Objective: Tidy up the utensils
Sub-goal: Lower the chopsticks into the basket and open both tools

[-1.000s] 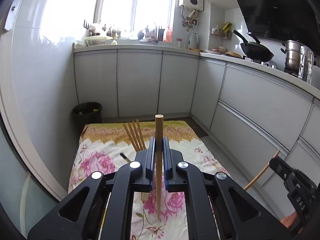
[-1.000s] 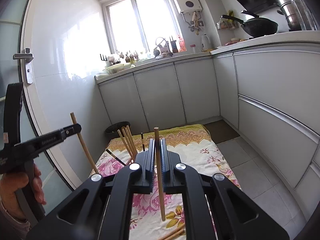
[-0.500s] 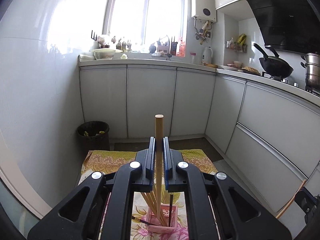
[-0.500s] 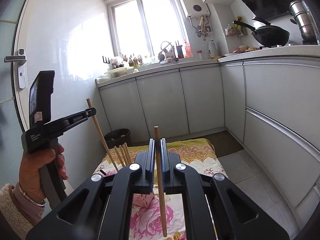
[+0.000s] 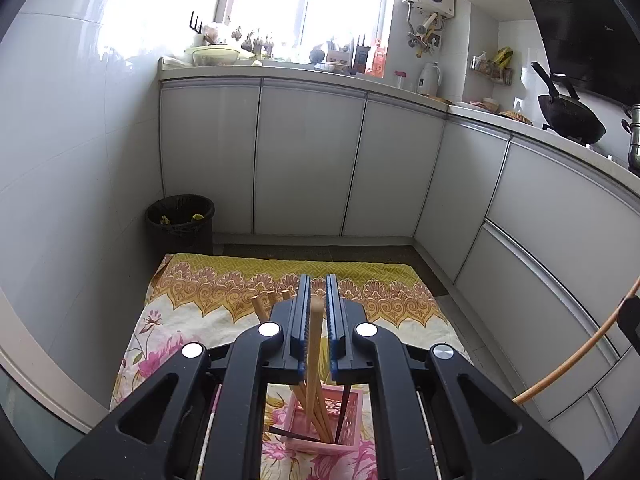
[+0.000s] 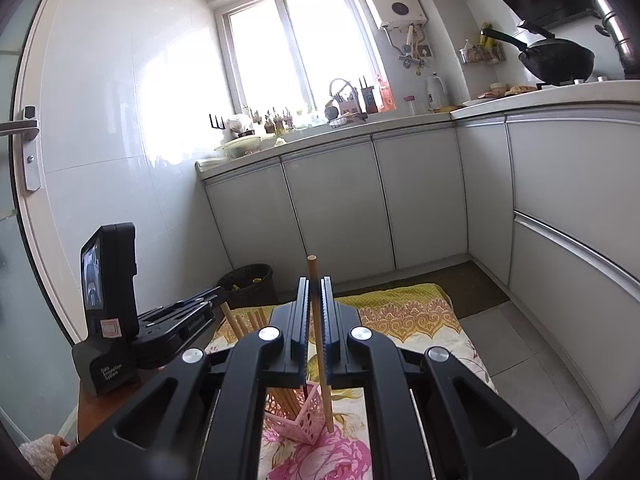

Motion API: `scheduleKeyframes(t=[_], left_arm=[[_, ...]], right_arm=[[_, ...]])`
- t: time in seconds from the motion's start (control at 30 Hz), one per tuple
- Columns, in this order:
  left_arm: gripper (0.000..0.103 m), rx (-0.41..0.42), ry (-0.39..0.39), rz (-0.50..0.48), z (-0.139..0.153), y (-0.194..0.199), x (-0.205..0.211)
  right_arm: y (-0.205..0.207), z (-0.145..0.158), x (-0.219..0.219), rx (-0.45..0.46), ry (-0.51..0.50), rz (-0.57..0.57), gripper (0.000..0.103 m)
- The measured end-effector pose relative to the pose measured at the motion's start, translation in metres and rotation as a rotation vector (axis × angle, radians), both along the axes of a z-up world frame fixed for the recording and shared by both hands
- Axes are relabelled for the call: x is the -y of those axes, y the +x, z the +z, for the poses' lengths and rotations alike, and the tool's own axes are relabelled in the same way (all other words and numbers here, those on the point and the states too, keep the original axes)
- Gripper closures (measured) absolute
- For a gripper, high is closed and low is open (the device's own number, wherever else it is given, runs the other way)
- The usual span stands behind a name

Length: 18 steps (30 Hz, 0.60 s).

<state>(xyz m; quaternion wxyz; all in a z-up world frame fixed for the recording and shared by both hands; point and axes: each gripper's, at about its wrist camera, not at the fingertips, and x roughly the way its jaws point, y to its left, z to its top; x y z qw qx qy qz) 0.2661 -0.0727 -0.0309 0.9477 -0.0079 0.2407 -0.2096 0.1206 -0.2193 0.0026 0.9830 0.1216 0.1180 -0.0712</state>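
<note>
Left gripper (image 5: 316, 312) jaws easing off chopstick (image 5: 314, 344) over pink holder (image 5: 352, 416); right gripper (image 6: 316, 308) clamping second chopstick (image 6: 320, 340). Risk: tipping holder.

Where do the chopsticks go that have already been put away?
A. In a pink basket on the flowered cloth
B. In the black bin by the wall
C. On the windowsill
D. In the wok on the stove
A: several chopsticks stand in the pink basket on the flowered cloth, just below the left gripper.
</note>
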Motion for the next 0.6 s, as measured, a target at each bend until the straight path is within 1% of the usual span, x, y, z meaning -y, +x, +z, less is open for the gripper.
scheduleKeyframes(t=[0.07, 0.17, 0.33, 0.47, 0.6], left_arm=[[0.090, 0.003, -0.003, -0.001, 0.004, 0.000, -0.002], [0.090, 0.002, -0.024, 0.007, 0.010, 0.001, -0.008], [0.089, 0.023, -0.052, 0.030, 0.023, -0.005, -0.027], [0.085, 0.042, -0.073, 0.057, 0.030, -0.009, -0.048], [0.085, 0.053, -0.086, 0.079, 0.032, -0.014, -0.065]], right_arm=[[0.007, 0.005, -0.001, 0.007, 0.004, 0.004, 0.097], [0.018, 0.010, -0.002, 0.017, 0.027, 0.013, 0.097], [0.038, 0.018, -0.012, 0.042, 0.018, 0.022, 0.097], [0.055, 0.020, -0.021, 0.054, 0.020, 0.030, 0.097], [0.075, 0.015, -0.027, 0.048, 0.023, 0.029, 0.097]])
